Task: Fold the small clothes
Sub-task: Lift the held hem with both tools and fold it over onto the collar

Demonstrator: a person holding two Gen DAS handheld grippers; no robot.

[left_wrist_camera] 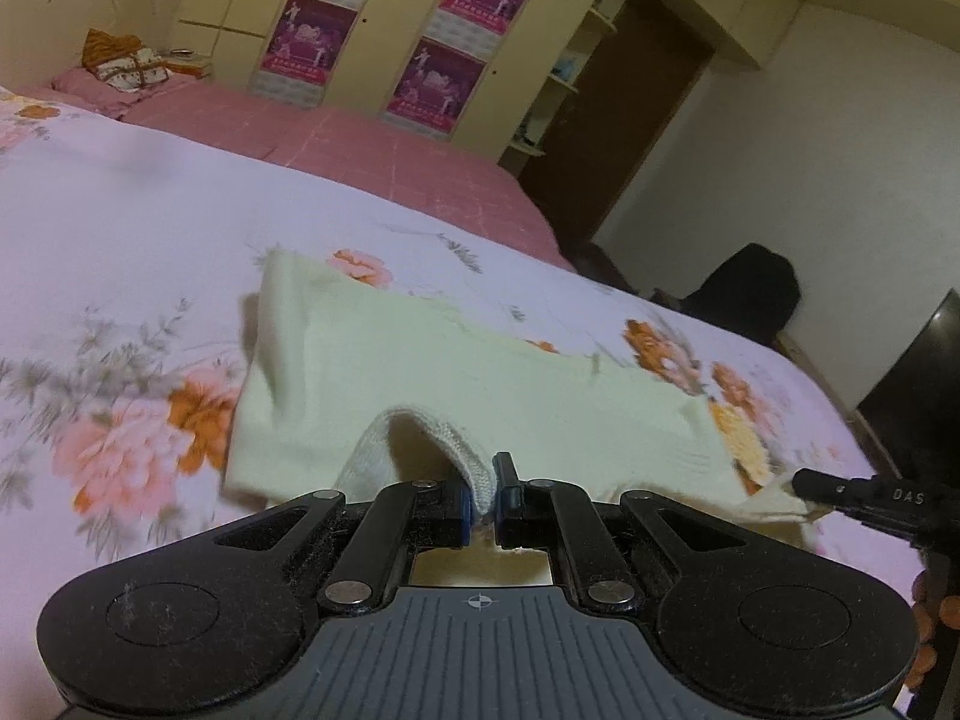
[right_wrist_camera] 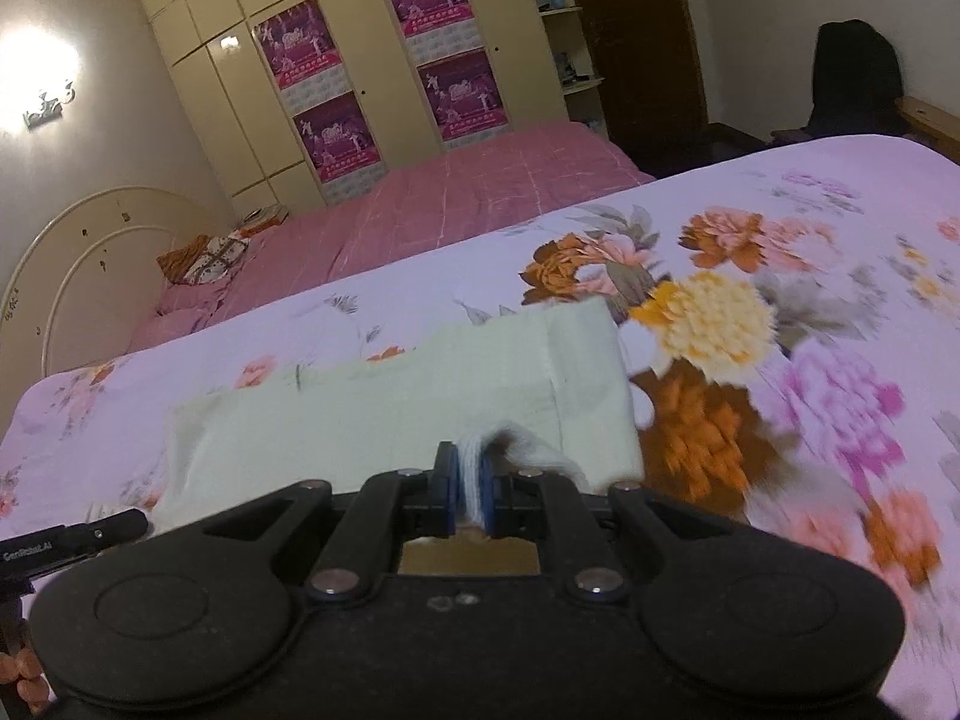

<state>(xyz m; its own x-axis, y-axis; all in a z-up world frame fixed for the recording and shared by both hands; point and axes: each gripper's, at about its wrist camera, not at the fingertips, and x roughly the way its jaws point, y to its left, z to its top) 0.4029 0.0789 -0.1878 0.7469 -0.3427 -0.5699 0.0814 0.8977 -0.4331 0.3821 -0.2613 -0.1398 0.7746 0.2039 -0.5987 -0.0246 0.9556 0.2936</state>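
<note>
Nearest, a ribbed edge of the cream garment (left_wrist_camera: 420, 354) is pinched between the closed fingers of the left gripper (left_wrist_camera: 487, 495), and another edge is clamped likewise by the right gripper (right_wrist_camera: 470, 495). The garment is spread on a floral sheet (left_wrist_camera: 120, 228). Farther off, a pink bedspread (right_wrist_camera: 480, 192) is seen, then a cream wardrobe (right_wrist_camera: 252, 78) hung with purple posters (right_wrist_camera: 459, 99).

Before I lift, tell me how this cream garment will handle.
The garment is probably floppy: its edge bunches between each gripper's jaws, left gripper and right gripper. It looks thin and knitted, so likely light. Expect the middle to sag toward the bedspread.
</note>
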